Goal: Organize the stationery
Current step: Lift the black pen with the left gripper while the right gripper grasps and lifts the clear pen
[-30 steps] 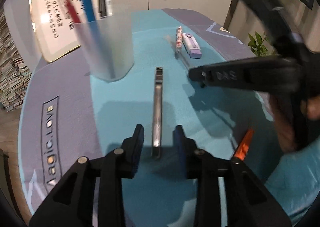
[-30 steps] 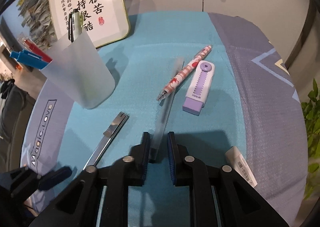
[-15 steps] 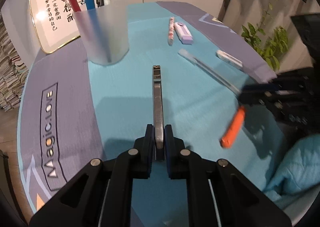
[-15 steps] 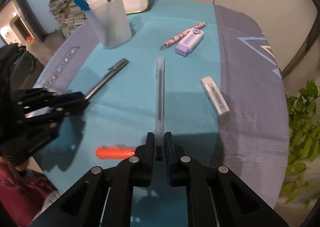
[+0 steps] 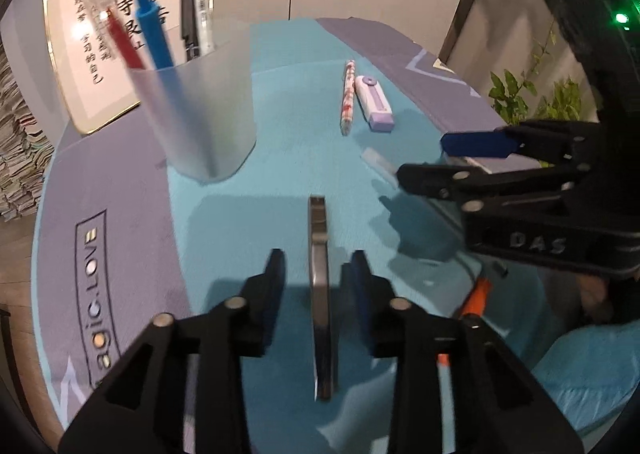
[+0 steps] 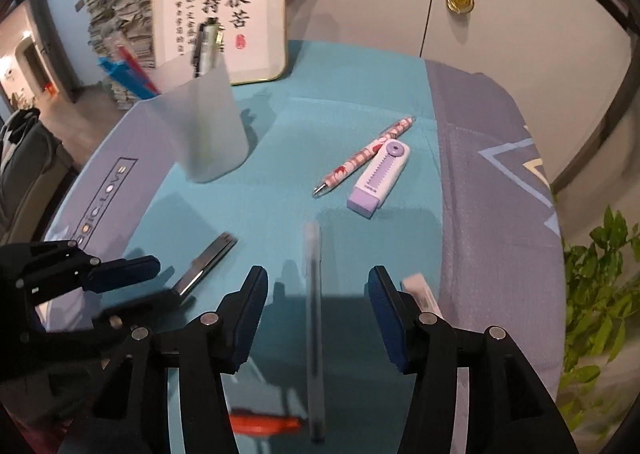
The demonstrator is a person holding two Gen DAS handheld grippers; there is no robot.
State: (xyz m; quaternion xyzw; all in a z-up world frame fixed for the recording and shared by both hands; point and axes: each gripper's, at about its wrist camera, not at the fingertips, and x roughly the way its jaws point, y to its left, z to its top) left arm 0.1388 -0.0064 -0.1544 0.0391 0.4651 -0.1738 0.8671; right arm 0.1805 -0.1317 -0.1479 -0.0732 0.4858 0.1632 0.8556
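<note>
Open teal cloth (image 6: 280, 182) through the middle of the right wrist frame, clear passage there. Upper left, the frosted pen cup (image 6: 204, 130) stands tall and blocks that side, the framed calligraphy board (image 6: 224, 10) right behind it. Centre right, the pink pen (image 6: 362, 156) and purple eraser (image 6: 379, 178) lie touching. Lower left, the left gripper (image 6: 132, 286) crowds the corner beside the metal knife (image 6: 206, 264). A white eraser (image 6: 420, 290) sits close against the right gripper's right-hand finger.
</note>
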